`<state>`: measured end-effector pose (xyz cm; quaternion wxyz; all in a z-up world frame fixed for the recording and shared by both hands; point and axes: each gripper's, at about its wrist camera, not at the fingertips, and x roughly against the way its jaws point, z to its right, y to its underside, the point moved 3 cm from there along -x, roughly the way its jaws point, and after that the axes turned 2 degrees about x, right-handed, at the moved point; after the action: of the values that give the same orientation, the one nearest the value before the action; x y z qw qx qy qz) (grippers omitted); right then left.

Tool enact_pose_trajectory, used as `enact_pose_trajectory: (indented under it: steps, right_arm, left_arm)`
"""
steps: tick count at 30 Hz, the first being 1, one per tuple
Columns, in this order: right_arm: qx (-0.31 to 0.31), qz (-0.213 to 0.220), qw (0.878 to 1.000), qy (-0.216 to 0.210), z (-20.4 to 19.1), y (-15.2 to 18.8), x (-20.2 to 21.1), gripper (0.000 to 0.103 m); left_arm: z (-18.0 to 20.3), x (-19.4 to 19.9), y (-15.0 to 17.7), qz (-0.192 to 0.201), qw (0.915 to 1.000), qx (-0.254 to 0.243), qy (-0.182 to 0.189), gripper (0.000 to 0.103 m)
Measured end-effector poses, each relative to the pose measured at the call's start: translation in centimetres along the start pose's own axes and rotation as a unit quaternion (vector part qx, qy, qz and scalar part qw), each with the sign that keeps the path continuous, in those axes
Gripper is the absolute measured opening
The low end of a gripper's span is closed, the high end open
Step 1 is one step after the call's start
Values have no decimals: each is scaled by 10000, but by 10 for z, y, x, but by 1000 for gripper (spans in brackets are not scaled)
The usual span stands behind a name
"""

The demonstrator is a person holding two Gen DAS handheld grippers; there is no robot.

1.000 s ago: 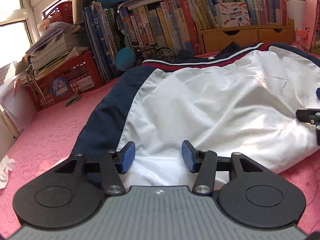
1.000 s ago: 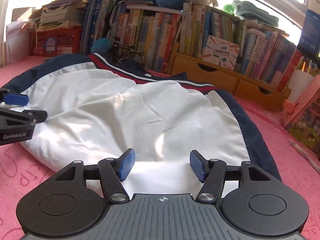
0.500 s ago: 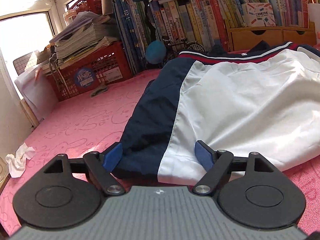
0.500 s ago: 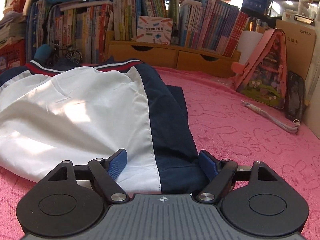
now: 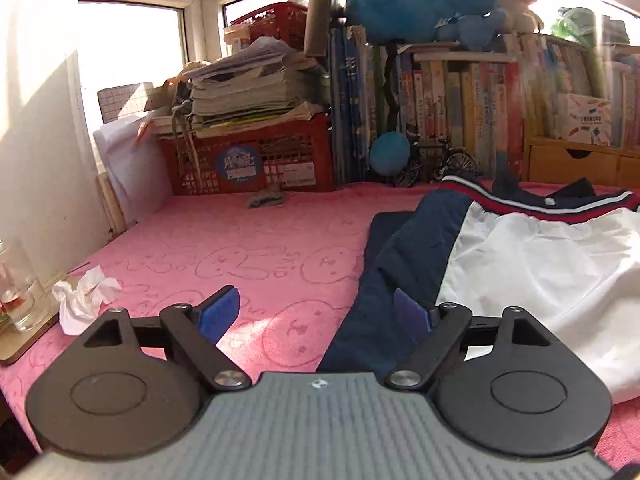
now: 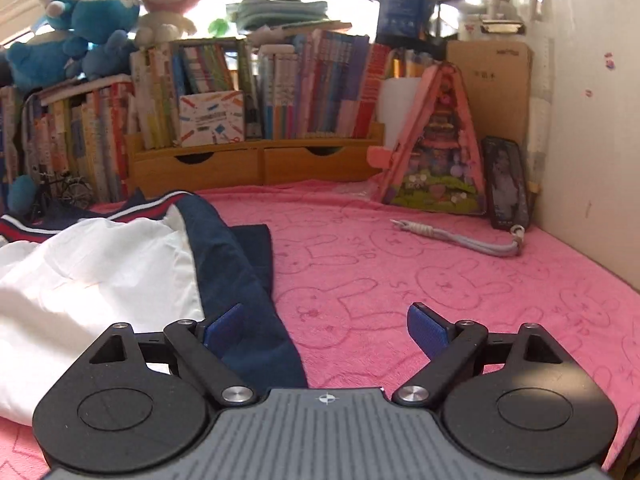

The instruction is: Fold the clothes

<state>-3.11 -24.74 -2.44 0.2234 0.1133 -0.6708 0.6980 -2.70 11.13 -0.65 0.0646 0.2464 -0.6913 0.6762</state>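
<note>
the white and navy jacket (image 5: 532, 264) lies spread on the pink rabbit-print blanket (image 5: 224, 248), its white panel uppermost, a navy side band along each edge and a red, white and navy striped hem at the far end. in the left wrist view it fills the right half of the picture; in the right wrist view it fills the left half (image 6: 100, 280).

the left gripper (image 5: 316, 312) hangs just over the jacket's navy left edge. its jaws have just been opening and now stand wide apart, pinching nothing: the right pad is over the navy band, the left pad over bare blanket. the right gripper (image 6: 326, 326) mirrors it at the jacket's other navy edge, jaws likewise just opened and spread wide with nothing gripped, left pad over the navy cloth, right pad over blanket.

a crumpled tissue (image 5: 86, 294) lies on the blanket near the left gripper, with a glass (image 5: 18, 292) beside it at the edge. further back stands a red crate (image 5: 256, 160) stacked with papers. a grey cord (image 6: 460, 238) lies on the blanket right of the jacket, near a pink triangular toy house (image 6: 434, 152). rows of books (image 6: 304, 88) and blue plush toys (image 5: 416, 0) line the back.
</note>
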Motion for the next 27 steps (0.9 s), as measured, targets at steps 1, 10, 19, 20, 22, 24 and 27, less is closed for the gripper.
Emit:
enact_pose_trajectory:
  steps: [1, 10, 19, 20, 22, 24, 27]
  right_arm:
    - [282, 75, 9991, -320, -17, -6, -1, 87]
    - [1865, -273, 9613, -2012, -151, -17, -45, 67]
    - [1610, -335, 9853, -461, -52, -11, -89, 74]
    - [1805, -252, 9832, -101, -45, -10, -90, 74]
    - [1996, -253, 9788, 387, -25, -8, -92, 73]
    - [1609, -271, 9863, 245, -3, -15, -86, 72]
    - [1209, 1, 9920, -359, -3, -41, -73, 69]
  left_arm:
    - [13, -1, -5, 54, 9994, -158, 291, 85]
    - [112, -66, 3, -4, 9783, -1854, 928, 76]
    - [39, -107, 9, -47, 9816, -1860, -439, 84]
    - [34, -106, 9, -41, 9795, -1931, -574, 84]
    - [26, -104, 6, -70, 9747, -2050, -882, 83]
    - [21, -95, -5, -29, 9772, -1940, -866, 76]
    - [37, -75, -32, 352, 9850, -1690, 30, 77]
